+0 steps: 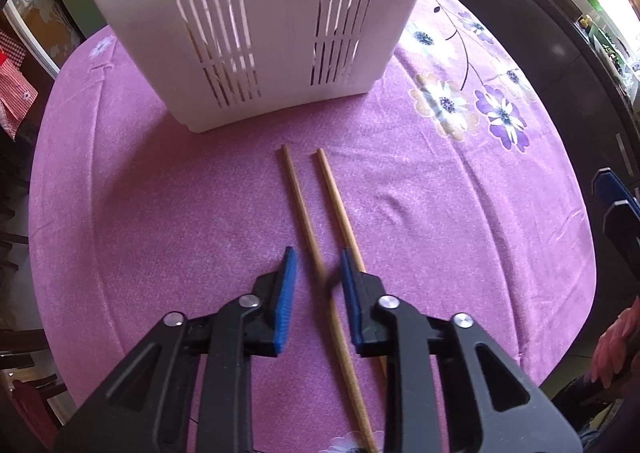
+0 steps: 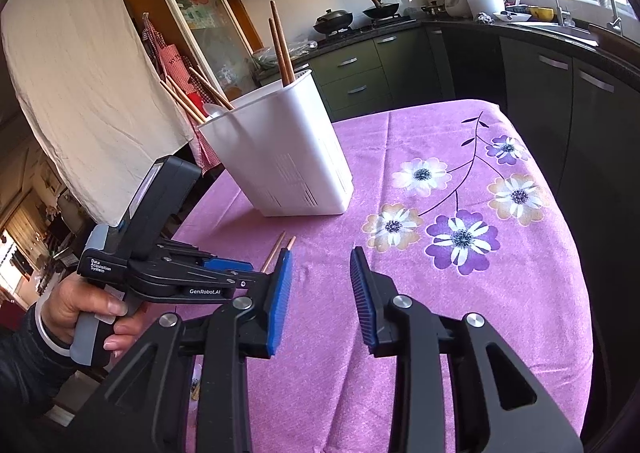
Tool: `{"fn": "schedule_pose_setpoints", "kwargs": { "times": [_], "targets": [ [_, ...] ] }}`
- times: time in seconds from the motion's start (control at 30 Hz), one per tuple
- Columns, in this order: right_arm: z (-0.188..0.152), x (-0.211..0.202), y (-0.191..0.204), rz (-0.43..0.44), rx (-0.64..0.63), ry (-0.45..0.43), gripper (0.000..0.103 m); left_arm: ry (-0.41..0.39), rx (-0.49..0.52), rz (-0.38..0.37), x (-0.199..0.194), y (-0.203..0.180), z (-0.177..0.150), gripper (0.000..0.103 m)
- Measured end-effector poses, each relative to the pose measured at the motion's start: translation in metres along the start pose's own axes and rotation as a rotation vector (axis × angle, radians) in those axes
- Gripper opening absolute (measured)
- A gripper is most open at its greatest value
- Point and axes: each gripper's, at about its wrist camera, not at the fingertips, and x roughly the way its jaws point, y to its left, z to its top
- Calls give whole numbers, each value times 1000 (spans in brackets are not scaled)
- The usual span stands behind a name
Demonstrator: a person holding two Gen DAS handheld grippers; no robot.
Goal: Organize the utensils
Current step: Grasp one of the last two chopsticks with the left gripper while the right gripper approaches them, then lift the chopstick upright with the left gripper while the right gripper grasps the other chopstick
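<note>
left wrist view: left gripper jaws apart astride two chopsticks; right gripper jaws open, empty

2 wooden chopsticks flat on the purple cloth, near the upright white slotted holder.

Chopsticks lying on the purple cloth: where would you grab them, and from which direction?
Probably near the thick end of the chopsticks, coming straight down from above. They lie flat and almost side by side on the cloth, so jaws straddling both across their length could pinch the pair together. The left gripper is already placed that way.
</note>
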Motion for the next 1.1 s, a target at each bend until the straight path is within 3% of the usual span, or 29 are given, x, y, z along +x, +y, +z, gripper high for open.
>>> {"fn": "schedule_pose_setpoints", "kwargs": {
  "times": [0.07,0.27,0.5,1.1],
  "targets": [
    [0,-1,-1,0,4,-1,30,-3,-11,12,2,0,4,8],
    [0,-1,-2,5,9,0,30,0,-8,11,3,1,8,6],
    [1,-7,-5,2,10,-9,30,-13,-29,-14,-10,33,-3,6],
    [6,-6,8,-3,-24,-3,31,-302,-28,-18,-138,65,-41,6]
  ]
}}
